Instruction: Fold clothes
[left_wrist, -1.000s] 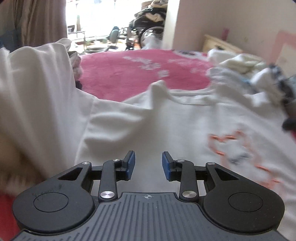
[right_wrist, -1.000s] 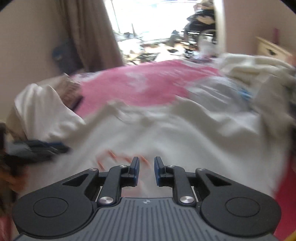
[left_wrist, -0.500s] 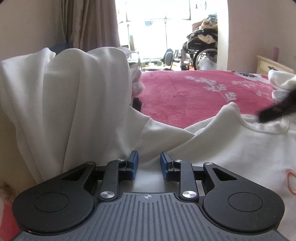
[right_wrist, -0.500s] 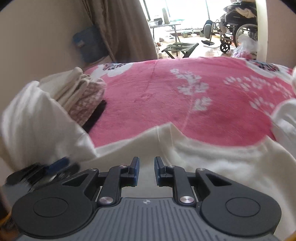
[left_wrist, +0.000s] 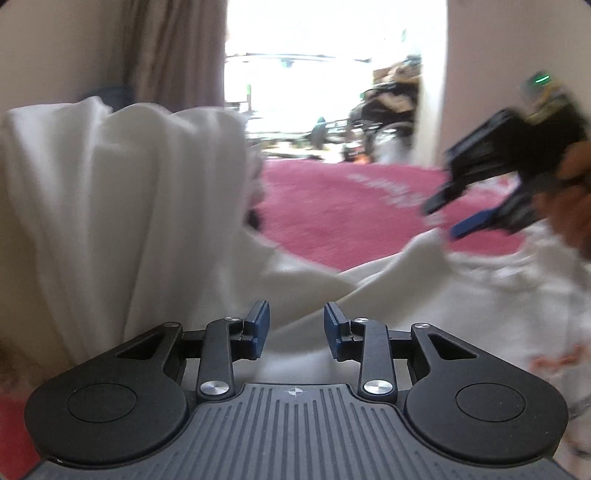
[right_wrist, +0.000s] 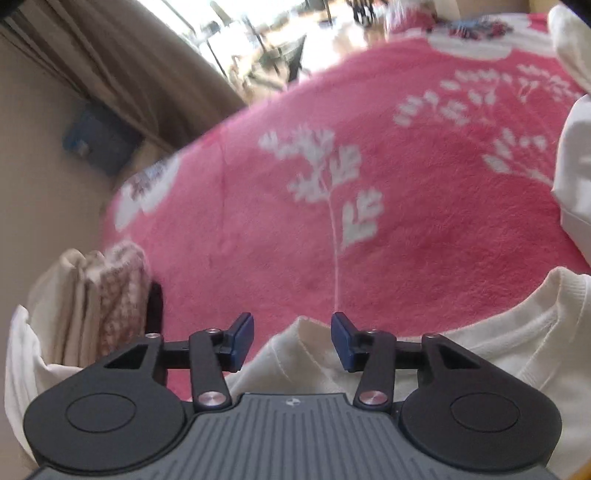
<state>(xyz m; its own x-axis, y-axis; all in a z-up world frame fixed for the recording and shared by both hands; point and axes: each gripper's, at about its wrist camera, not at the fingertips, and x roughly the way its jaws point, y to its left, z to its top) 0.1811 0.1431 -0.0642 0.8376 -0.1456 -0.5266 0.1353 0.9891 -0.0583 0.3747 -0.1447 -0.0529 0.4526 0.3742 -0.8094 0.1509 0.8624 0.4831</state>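
A: The white shirt (right_wrist: 480, 354) lies on the pink blanket (right_wrist: 369, 206). Its raised shoulder point sits between the widening pads of the right gripper (right_wrist: 292, 341), which press on nothing yet.

B: Then sink over that point, close on both layers, and draw it across flat. And the left gripper (left_wrist: 296, 330)?

A: Its pads are spreading too, with only cloth lying under the gap. A bunched fold stands at its ten o'clock.

B: Which way does the shirt run?

A: Probably collar toward one o'clock, long axis roughly seven to one; blur hides the hem.
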